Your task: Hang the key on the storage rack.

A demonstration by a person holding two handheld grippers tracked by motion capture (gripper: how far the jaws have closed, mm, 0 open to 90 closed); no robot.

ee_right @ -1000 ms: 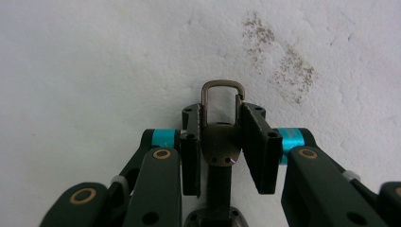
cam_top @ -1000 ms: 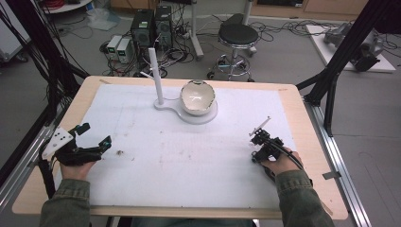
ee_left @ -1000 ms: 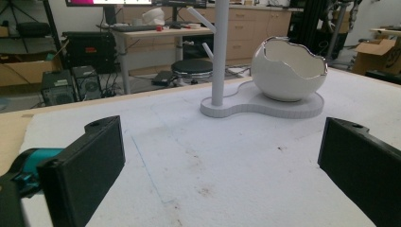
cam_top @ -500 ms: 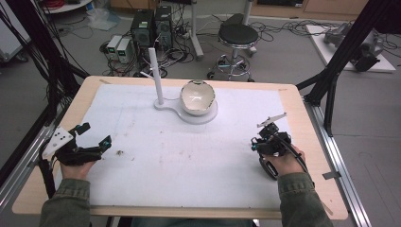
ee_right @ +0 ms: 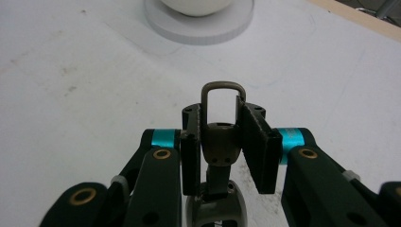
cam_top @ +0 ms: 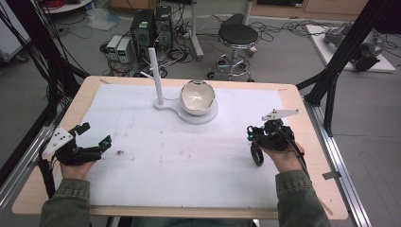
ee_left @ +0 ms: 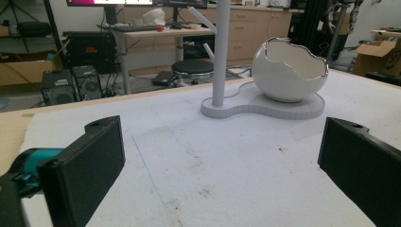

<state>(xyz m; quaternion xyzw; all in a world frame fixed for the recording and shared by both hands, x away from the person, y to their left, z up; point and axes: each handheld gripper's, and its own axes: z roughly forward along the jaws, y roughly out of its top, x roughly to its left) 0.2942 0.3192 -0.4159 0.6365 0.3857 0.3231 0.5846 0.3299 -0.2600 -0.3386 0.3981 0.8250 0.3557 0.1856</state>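
Right gripper (ee_right: 221,142): jaws clamped on a small metal clasp (ee_right: 220,142), dull bronze-grey, pads pressing its body from both sides. The clasp's wire loop sticks out past the jaw tips; a rounded metal part of it hangs below the pads toward the camera. Can't tell exactly what kind of hardware it is.

In the high view the right gripper (cam_top: 265,137) sits over the right part of the table, above the white mat (cam_top: 189,156), held in the person's right hand (cam_top: 286,156). Clasp itself is too small to make out there. Grey three-cornered plate on top of the gripper points toward the far right corner.

Left gripper (ee_left: 217,156): jaws wide apart, nothing between them, bare mat under the gap. In the high view it lies low at the left edge of the mat (cam_top: 90,142), in the left hand (cam_top: 75,158).

Further out: white stand (cam_top: 187,106) at the far middle of the mat, a flat base with an upright post (cam_top: 155,75) on its left lobe and a cracked-egg-shaped white bowl (cam_top: 197,97) on its right lobe. Bowl rim jagged, inside shiny. Both grippers well apart from the stand. A few dark smudges on the mat between the hands.

Wooden table (cam_top: 307,123) edge shows round the mat.
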